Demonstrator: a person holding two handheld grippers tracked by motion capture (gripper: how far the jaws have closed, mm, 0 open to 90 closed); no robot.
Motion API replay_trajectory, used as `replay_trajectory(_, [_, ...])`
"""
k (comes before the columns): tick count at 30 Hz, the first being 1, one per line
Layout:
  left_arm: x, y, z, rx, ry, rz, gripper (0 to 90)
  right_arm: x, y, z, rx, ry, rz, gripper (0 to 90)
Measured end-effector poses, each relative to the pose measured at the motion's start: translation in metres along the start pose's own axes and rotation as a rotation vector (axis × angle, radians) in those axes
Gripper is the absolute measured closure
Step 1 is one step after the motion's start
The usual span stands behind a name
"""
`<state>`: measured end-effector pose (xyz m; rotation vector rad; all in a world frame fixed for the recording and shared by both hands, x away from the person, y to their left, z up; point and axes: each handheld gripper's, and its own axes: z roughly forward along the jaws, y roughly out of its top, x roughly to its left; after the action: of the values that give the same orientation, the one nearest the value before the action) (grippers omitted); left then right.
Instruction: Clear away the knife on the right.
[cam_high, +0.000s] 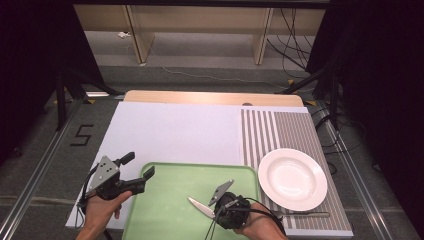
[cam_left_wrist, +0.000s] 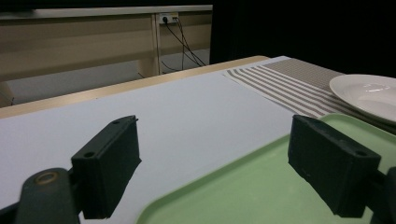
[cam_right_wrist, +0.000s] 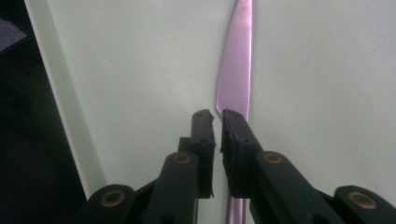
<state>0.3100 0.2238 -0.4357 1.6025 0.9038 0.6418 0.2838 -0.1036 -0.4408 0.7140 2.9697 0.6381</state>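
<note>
Floor tape reads "5" (cam_high: 81, 135); left tongs (cam_high: 139, 168) apart, right tongs (cam_right_wrist: 218, 122) clamped on knife (cam_right_wrist: 236, 65).

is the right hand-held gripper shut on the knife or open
Shut on the knife: the right hand-held gripper has its jaws nearly together, with the knife passing between them above the green tray.

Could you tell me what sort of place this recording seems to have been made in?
Probably a lab or studio set up for recording table-setting work, not a real dining room. A green tray, a white plate on a striped placemat and a knife sit on a table ringed by black curtains, with loose cables on the floor.
</note>
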Motion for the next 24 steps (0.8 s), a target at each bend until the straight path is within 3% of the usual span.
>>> replay_trajectory(11, [0.0,0.0,0.0,0.004,0.006,0.002,16.3,0.003,0.003,0.014,0.045,-0.016,-0.031,90.0])
replay_trajectory(17, [0.0,0.0,0.0,0.003,0.006,0.001,16.2,0.006,0.003,0.02,0.091,-0.055,-0.068,90.0])
replay_trajectory(24, [0.0,0.0,0.001,0.003,0.007,0.0,16.3,0.001,0.003,0.02,0.094,-0.101,-0.058,90.0])
